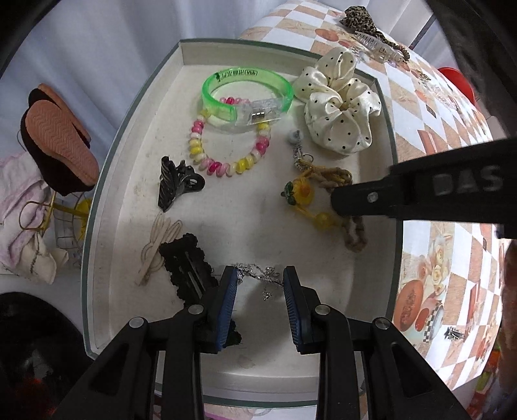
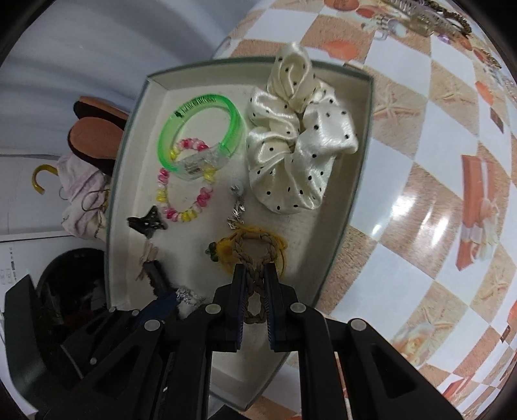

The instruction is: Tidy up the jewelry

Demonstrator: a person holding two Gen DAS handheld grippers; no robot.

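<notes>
A white tray (image 1: 97, 226) with a green rim holds several pieces. My left gripper (image 1: 261, 271) hangs open over its near end, and a thin silver chain (image 1: 258, 274) lies between the fingertips. My right gripper (image 2: 255, 269) is shut on a tan braided band (image 2: 255, 255) beside a yellow beaded hair tie (image 1: 303, 194); in the left wrist view it enters from the right (image 1: 342, 200). Further back lie a green bangle (image 1: 226, 80), a pink and yellow bead bracelet (image 1: 197, 152) and a cream dotted scrunchie (image 1: 339, 106).
A black claw clip (image 1: 177, 187), a beige clip (image 1: 158, 245) and a black snap clip (image 1: 184, 261) lie at the tray's left. On the checkered tablecloth are a leopard scrunchie (image 1: 358, 16), a clear claw clip (image 1: 378, 48) and a ring (image 1: 454, 332). Slippers (image 1: 61, 139) lie below left.
</notes>
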